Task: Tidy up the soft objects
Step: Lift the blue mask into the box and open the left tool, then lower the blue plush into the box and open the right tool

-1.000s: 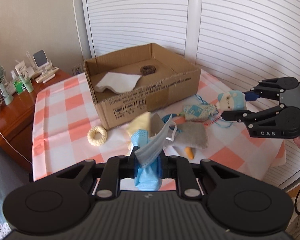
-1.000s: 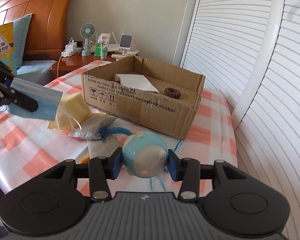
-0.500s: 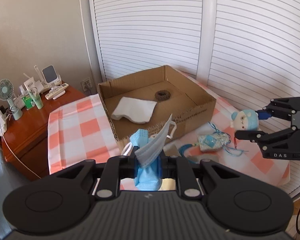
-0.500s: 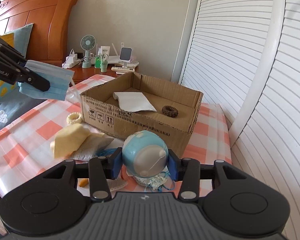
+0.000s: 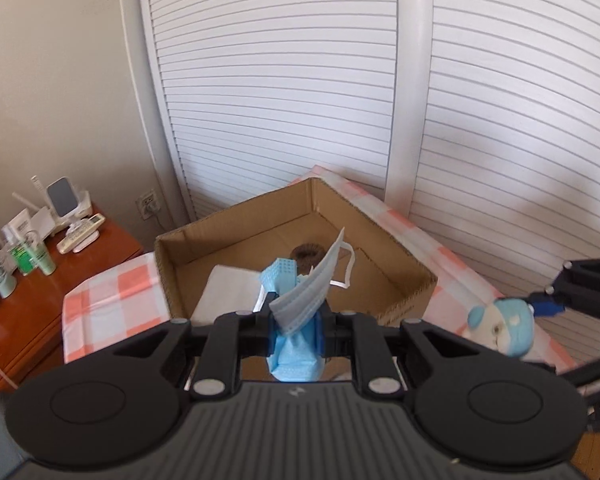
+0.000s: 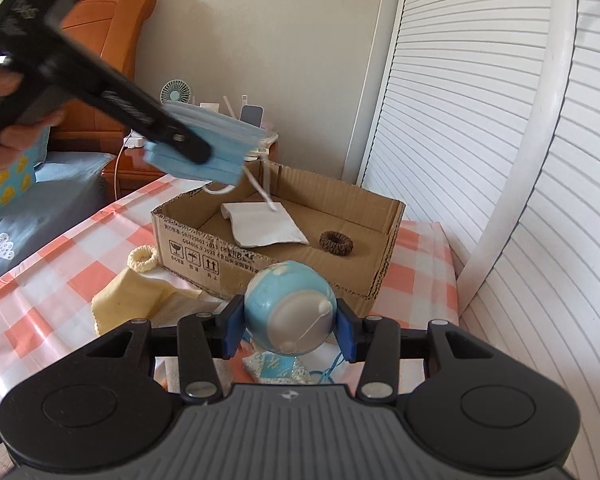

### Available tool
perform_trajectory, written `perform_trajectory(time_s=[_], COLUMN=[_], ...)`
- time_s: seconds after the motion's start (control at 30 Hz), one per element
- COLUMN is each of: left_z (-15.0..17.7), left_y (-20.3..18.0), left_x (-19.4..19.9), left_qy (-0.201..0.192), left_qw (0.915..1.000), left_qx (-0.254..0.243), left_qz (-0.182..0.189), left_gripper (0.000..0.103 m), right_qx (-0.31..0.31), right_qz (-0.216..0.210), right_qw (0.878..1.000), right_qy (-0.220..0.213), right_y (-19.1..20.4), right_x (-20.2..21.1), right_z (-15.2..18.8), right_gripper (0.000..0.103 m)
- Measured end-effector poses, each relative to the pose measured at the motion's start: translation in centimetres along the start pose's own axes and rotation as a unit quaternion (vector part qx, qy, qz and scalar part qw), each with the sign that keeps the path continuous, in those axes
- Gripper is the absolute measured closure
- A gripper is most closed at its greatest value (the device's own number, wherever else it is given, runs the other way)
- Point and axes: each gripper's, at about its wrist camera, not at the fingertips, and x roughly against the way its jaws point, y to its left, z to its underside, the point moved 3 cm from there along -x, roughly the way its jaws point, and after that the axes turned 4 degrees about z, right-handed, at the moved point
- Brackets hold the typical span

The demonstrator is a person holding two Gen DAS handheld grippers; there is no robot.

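checked tablecloth (image 6: 80,256); cardboard box (image 5: 400,258) at twelve o'clock. my left gripper (image 5: 296,326) pinches face mask (image 5: 300,304), my right gripper (image 6: 288,326) clamps plush toy (image 6: 290,312); dangling ear loop (image 6: 266,194) may snag box rim.

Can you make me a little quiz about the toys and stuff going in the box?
1. True or false: the left hand-held gripper holds a blue face mask.
2. What does the right hand-held gripper hold? A) blue plush toy B) yellow cloth C) cream scrunchie
3. Name the dark ring lying inside the cardboard box.

Key: 1 true; 2 A; 3 brown scrunchie.
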Motion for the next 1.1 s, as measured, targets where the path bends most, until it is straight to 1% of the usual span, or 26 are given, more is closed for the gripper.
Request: perform_trajectory(time_s=[0.13, 0.17, 0.2, 0.23, 0.27, 0.3, 0.33, 0.37, 0.4, 0.47, 0.57, 0.67, 0.83, 0.87, 1.03, 1.1], left_z=[-1.2, -1.2, -1.3, -1.3, -1.3, -1.3, -1.2, -1.2, -1.1, -0.8, -0.3, 0.6, 2.0, 2.3, 4.1, 4.9], left_y=[-0.8, -0.9, -1.1, -1.1, -1.1, -1.0, -0.9, -0.7, -0.7, -0.6, -0.4, 0.0, 0.0, -0.1, -0.7, -0.9], left_x=[-3.4, -4.1, -4.8, -5.3, -5.9, -6.2, -6.5, -6.6, -6.5, -5.9, -5.1, -3.8, -1.5, -1.0, 1.3, 2.3], left_qy=[0.016, 0.02, 0.022, 0.023, 0.028, 0.033, 0.037, 0.033, 0.024, 0.007, 0.011, -0.001, -0.012, -0.014, -0.026, -0.028], left_qw=[0.9997, 0.9996, 0.9995, 0.9995, 0.9992, 0.999, 0.9987, 0.9988, 0.9992, 0.9995, 0.9982, 0.998, 0.9962, 0.9957, 0.9931, 0.9924], left_qx=[0.004, 0.005, 0.006, 0.01, 0.015, 0.021, 0.027, 0.032, 0.032, 0.022, 0.021, 0.024, 0.037, 0.037, 0.037, 0.044], left_qz=[0.019, 0.021, 0.021, 0.021, 0.023, 0.022, 0.021, 0.017, 0.008, -0.022, -0.055, -0.058, -0.078, -0.083, -0.108, -0.111], left_gripper=[0.087, 0.084, 0.079, 0.079, 0.074, 0.058, 0.045, 0.019, 0.007, 0.007, 0.007, 0.007, 0.004, 0.003, 0.002, 0.002], right_qx=[0.003, 0.004, 0.006, 0.007, 0.008, 0.008, 0.007, 0.007, 0.006, 0.003, -0.003, -0.012, -0.026, -0.028, -0.038, -0.046], right_qz=[0.005, 0.006, 0.007, 0.009, 0.01, 0.011, 0.012, 0.012, 0.013, 0.014, 0.012, 0.008, 0.003, 0.001, 0.0, 0.0], right_qw=[1.0, 1.0, 1.0, 1.0, 1.0, 1.0, 1.0, 1.0, 1.0, 1.0, 1.0, 1.0, 0.999, 0.999, 0.999, 0.998], right_qy=[0.0, 0.001, 0.002, 0.002, 0.003, 0.004, 0.005, 0.007, 0.007, 0.008, 0.008, 0.01, 0.02, 0.021, 0.029, 0.035], right_y=[-0.4, -0.6, -0.6, -0.7, -0.8, -0.9, -1.1, -1.2, -1.3, -1.5, -1.8, -2.2, -2.8, -3.0, -3.7, -4.1], right_x=[-0.2, -0.3, -0.4, -0.4, -0.5, -0.6, -0.6, -0.8, -0.9, -1.1, -1.2, -1.6, -2.8, -3.1, -5.5, -6.9], right_z=[-0.5, -0.6, -0.7, -0.7, -0.8, -0.8, -0.9, -0.9, -1.0, -1.1, -1.3, -1.6, -2.5, -2.7, -4.4, -5.2], right_gripper=[0.052, 0.052, 0.052, 0.052, 0.052, 0.052, 0.052, 0.052, 0.052, 0.052, 0.052, 0.052, 0.052, 0.052, 0.052, 0.052])
